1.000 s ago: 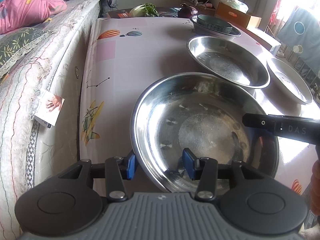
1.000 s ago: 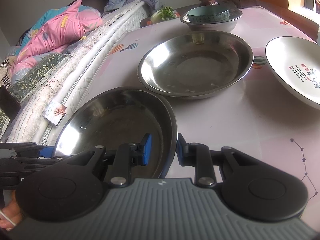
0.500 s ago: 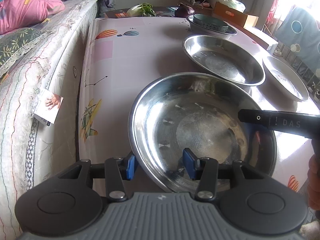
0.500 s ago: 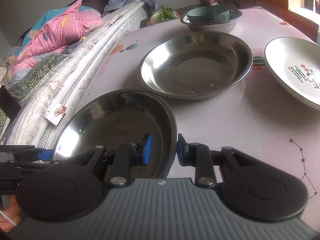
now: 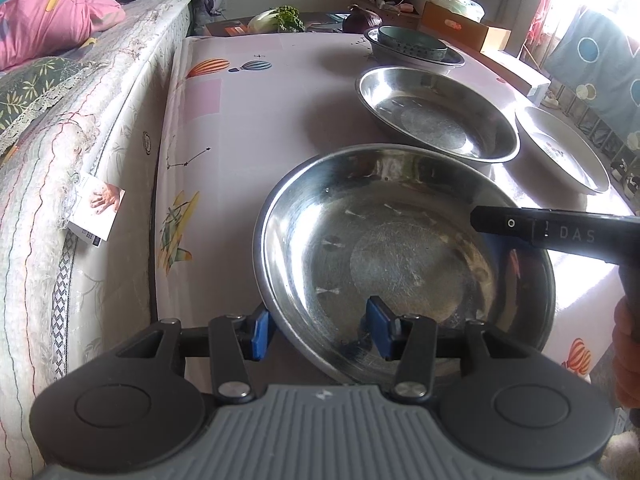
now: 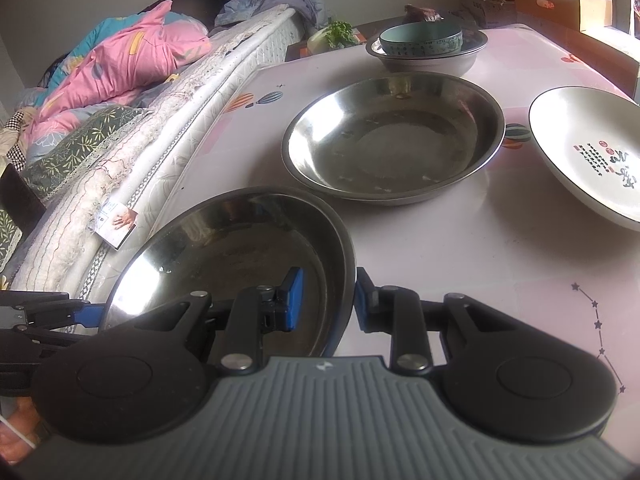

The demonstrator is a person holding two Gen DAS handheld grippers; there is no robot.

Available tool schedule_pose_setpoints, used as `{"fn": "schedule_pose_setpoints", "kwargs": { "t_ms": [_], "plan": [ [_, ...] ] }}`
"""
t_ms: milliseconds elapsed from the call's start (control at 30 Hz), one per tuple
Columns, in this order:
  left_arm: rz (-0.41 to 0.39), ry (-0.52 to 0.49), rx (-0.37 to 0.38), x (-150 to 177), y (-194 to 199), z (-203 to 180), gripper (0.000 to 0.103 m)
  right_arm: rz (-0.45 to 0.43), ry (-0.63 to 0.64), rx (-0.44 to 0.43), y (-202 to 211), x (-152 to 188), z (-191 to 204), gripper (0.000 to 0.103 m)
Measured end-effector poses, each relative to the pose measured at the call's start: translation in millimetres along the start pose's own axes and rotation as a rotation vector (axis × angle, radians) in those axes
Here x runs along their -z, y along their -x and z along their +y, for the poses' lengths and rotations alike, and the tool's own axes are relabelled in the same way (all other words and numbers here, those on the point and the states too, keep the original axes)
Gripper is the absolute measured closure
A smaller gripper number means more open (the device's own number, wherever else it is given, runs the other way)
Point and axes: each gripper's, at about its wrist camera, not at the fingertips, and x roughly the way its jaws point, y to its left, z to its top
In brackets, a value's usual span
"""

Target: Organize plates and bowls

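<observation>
A steel plate [image 5: 400,248] is held above the near part of the table, also in the right wrist view [image 6: 240,252]. My left gripper [image 5: 318,330] is shut on its near-left rim, one pad inside and one outside. My right gripper [image 6: 325,300] is shut on its right rim in the same way. A second steel plate [image 5: 436,120] [image 6: 394,136] lies just beyond. A white printed plate [image 5: 560,148] [image 6: 592,156] lies to the right. A teal bowl [image 5: 412,42] [image 6: 420,40] sits inside a steel bowl [image 6: 428,60] at the far end.
The table [image 5: 260,128] has a pink printed cloth. A mattress [image 5: 80,152] with bedding presses against its left edge. Vegetables [image 5: 276,18] and cardboard boxes [image 5: 464,26] stand beyond the far end. Hanging cloth is at the right.
Both grippers have lifted the near steel plate slightly and drawn it back a little; the other dishes have not moved.
</observation>
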Motion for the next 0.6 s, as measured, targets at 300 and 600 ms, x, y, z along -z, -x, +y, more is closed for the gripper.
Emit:
{"fn": "schedule_pose_setpoints", "kwargs": {
  "t_ms": [300,600],
  "plan": [
    [-0.010,-0.007,-0.003,0.2,4.1,-1.1,0.052,-0.009,0.005,-0.005,2.9,0.5,0.8,0.076],
    [0.005,-0.002,0.011,1.3,1.6,-0.6,0.052,0.000,-0.003,0.000,0.3,2.7,0.2,0.076]
  ]
}}
